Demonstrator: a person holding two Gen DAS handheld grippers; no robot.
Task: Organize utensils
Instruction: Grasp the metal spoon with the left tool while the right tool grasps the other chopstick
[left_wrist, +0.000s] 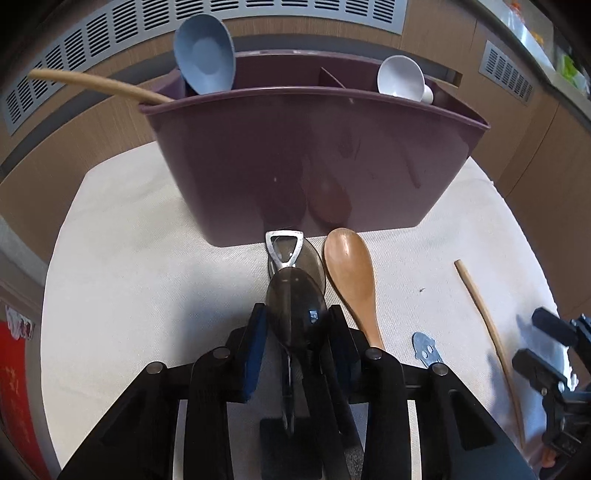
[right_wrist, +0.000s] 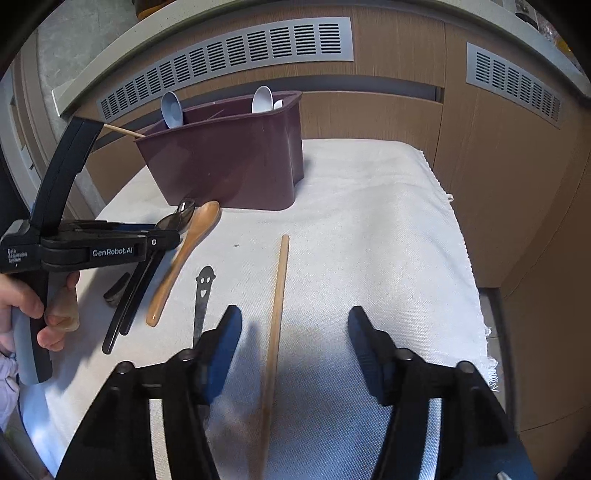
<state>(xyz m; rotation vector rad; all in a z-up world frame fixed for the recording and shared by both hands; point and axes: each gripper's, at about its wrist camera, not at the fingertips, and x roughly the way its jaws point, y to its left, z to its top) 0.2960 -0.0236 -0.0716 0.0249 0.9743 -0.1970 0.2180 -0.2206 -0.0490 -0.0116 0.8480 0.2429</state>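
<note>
Utensils lie loose on a white cloth (right_wrist: 369, 221) before wood panelling with grey vents (right_wrist: 229, 55). From nine o'clock: the left gripper (left_wrist: 297, 321) – jaws narrowed beside a dark spoon (left_wrist: 295, 306), contact unclear – a wooden spoon (left_wrist: 351, 280), a chopstick (right_wrist: 277, 314) between the right gripper's (right_wrist: 295, 332) wide, empty jaws. At twelve o'clock stands the purple caddy (left_wrist: 295, 158).

the left gripper (left_wrist: 297, 317) has its jaws closed in on either side of a dark translucent spoon (left_wrist: 295, 302), whose bowl lies over a metal bottle opener (left_wrist: 283, 248). just right lies a wooden spoon (left_wrist: 351, 277), then a wooden chopstick (left_wrist: 487, 325). ahead stands a purple utensil caddy (left_wrist: 295, 155) on the white cloth (left_wrist: 129, 258), holding a blue spoon (left_wrist: 205, 51), a white spoon (left_wrist: 400, 77) and another chopstick (left_wrist: 99, 84).
</note>
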